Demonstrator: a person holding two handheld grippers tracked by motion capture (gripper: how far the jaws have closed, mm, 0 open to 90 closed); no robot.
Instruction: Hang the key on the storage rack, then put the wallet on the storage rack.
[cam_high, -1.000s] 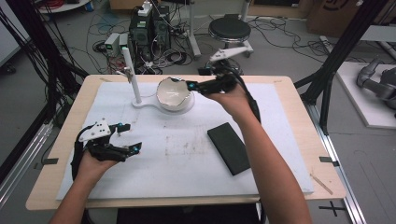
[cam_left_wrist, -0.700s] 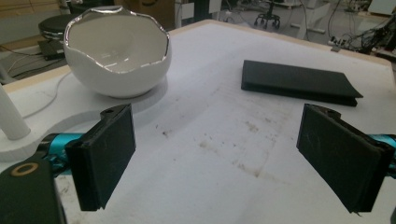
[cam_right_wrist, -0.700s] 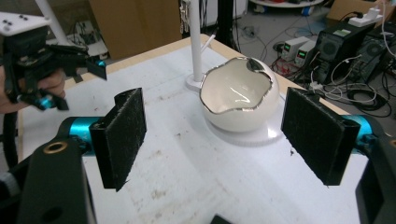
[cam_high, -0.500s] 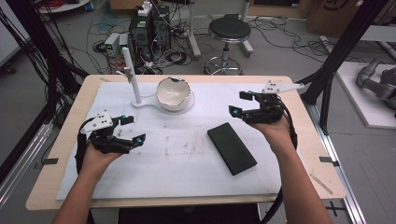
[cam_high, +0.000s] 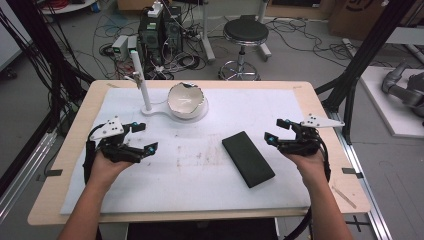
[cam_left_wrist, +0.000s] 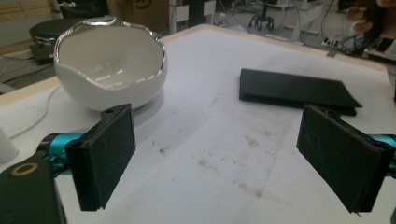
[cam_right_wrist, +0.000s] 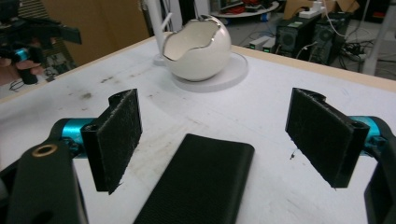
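Both grippers, left gripper (cam_high: 141, 136) and right gripper (cam_high: 278, 131), are held wide open and empty above the white mat (cam_high: 200, 185). Between them lies a black case (cam_high: 248, 158), beside the right; a grasp appears pending.

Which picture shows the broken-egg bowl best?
The left gripper view: the white bowl sits close, its jagged rim and shiny inside clear. The right gripper view shows it farther off; the high view shows it small, from above.

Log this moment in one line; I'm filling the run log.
left gripper: open, empty | right gripper: open, empty | black case: flat on mat, untouched | bowl: on its stand
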